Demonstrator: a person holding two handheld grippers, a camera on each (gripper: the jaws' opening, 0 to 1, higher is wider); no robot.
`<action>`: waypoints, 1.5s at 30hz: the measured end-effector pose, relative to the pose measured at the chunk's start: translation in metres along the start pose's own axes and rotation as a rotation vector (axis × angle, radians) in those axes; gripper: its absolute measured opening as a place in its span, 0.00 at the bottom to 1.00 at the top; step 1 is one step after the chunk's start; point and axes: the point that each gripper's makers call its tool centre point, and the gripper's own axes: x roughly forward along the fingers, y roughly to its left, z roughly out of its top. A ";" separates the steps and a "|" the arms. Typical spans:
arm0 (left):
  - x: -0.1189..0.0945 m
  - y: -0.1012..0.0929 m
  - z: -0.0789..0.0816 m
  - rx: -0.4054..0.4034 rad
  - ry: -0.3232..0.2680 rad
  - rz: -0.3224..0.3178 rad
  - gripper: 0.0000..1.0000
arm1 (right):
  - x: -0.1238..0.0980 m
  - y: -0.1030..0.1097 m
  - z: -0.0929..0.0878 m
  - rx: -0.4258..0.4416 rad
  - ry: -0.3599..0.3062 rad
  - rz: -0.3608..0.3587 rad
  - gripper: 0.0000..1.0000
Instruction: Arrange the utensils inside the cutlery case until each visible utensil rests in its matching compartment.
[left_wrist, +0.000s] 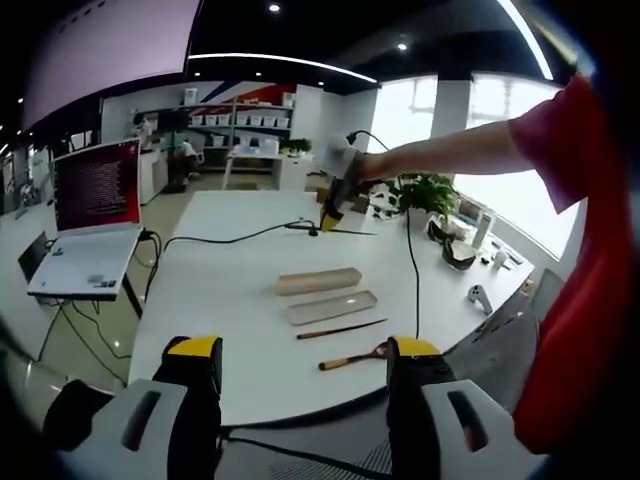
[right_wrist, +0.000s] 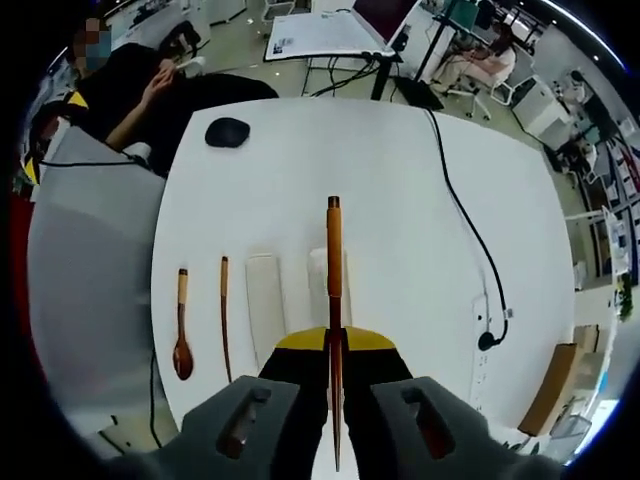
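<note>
Here the right gripper (right_wrist: 335, 365) pinches a wooden chopstick (right_wrist: 333, 260) lengthwise above the desk (right_wrist: 400, 180). Thin, stiff, light, likely slick; mid-shaft hold seems safest. Left gripper (left_wrist: 305, 385) spread, empty.

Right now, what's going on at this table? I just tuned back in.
A person is working with two handheld grippers over a white table. The right gripper is shut on a wooden chopstick, held raised above the table. On the table lie the cutlery case, its lid beside it, a second chopstick and a wooden spoon. The left gripper is open, holding nothing, near the table edge. No utensil is in the case yet.
</note>
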 end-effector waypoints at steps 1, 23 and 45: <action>-0.001 -0.001 0.002 -0.004 -0.004 -0.002 0.68 | 0.004 -0.001 0.001 -0.016 -0.013 -0.003 0.00; 0.005 0.006 0.022 0.007 -0.073 0.076 0.64 | 0.081 -0.024 -0.007 -0.036 -0.057 -0.013 0.00; 0.000 0.007 0.022 -0.035 -0.114 0.073 0.71 | 0.115 -0.007 -0.029 0.016 -0.060 -0.005 0.00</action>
